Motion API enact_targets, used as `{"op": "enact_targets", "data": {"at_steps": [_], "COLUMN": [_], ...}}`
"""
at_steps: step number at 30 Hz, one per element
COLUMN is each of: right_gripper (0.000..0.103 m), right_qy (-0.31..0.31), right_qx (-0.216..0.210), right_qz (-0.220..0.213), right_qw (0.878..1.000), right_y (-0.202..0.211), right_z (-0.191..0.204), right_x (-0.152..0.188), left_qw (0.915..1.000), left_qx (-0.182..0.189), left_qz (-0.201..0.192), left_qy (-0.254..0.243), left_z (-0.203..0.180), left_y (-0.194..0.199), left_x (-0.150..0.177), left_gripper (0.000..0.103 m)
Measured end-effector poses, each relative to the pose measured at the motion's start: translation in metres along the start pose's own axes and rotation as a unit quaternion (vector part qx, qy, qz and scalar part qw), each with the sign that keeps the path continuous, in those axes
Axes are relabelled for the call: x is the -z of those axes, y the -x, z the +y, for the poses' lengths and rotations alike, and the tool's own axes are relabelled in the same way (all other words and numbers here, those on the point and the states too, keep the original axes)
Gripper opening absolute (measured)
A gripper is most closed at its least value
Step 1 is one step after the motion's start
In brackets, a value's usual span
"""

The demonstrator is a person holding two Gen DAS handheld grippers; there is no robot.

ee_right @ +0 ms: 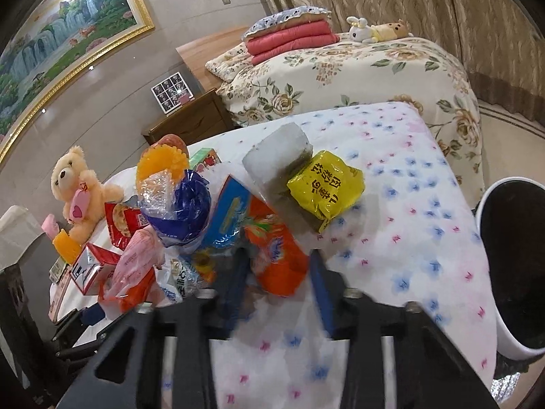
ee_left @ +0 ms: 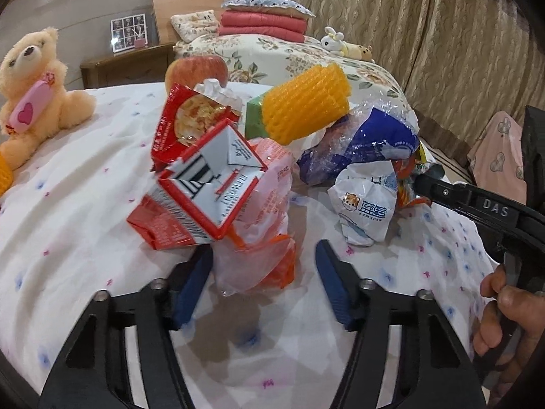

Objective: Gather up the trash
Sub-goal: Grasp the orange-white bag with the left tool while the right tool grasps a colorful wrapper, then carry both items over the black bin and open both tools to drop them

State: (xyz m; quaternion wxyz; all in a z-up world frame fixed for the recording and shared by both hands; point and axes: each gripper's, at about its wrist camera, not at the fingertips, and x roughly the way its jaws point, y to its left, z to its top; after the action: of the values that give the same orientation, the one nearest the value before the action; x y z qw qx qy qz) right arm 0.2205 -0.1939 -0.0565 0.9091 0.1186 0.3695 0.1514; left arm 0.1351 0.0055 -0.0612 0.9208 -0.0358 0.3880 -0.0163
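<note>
A heap of trash lies on the flowered white tablecloth (ee_left: 85, 204). My left gripper (ee_left: 259, 272) stands open around a pink and orange plastic wrapper (ee_left: 259, 248); the left pad is at the wrapper's edge and the right pad is apart from it. A red and white carton (ee_left: 204, 191) leans just beyond. In the right wrist view my right gripper (ee_right: 279, 279) is shut on an orange packet (ee_right: 279, 252). Its tip (ee_left: 420, 185) shows in the left wrist view beside a crumpled white wrapper (ee_left: 368, 204). A yellow packet (ee_right: 327, 184) and a blue and clear bag (ee_right: 184, 204) lie nearby.
A white bin with a black inside (ee_right: 511, 255) stands off the table's right edge. A teddy bear (ee_left: 30, 81), an apple (ee_left: 194, 68), a yellow foam net (ee_left: 306, 102) and a green box (ee_left: 253, 119) sit behind the heap. A flowered bed (ee_right: 357, 68) is beyond.
</note>
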Motion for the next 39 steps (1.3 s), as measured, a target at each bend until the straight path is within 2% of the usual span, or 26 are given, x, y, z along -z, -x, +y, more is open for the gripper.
{"op": "enact_targets", "data": {"at_steps": [2, 6, 20, 28, 39], "right_gripper": [0.008, 0.006, 0.005, 0.005, 0.005], "right_qy": [-0.011, -0.017, -0.034, -0.055, -0.097], "right_qx": [-0.011, -0.018, -0.003, 0.018, 0.06], "right_qz": [0.001, -0.011, -0.028, -0.047, -0.066], "right_qw": [1.0, 1.0, 0.999, 0.997, 0.991], "right_y": [-0.001, 0.01, 0.058, 0.086, 0.12], "right_z": [-0.004, -0.008, -0.029, -0.057, -0.11], "right_x": [0.002, 0.007, 0.035, 0.042, 0.047], "left_qw": [0.9999, 0.9998, 0.9959, 0.9913, 0.9804], "left_qx": [0.008, 0.013, 0.062, 0.095, 0.14], "left_qz": [0.009, -0.007, -0.054, -0.055, -0.041], "left_qy": [-0.002, -0.016, -0.038, -0.073, -0.132], "left_z": [-0.001, -0.006, -0.032, -0.068, -0.133], "left_y": [-0.004, 0.004, 0.05, 0.055, 0.037], "left_x": [0.001, 0.003, 0.024, 0.027, 0.017], "left_gripper": [0.033, 0.027, 0.026, 0.026, 0.026]}}
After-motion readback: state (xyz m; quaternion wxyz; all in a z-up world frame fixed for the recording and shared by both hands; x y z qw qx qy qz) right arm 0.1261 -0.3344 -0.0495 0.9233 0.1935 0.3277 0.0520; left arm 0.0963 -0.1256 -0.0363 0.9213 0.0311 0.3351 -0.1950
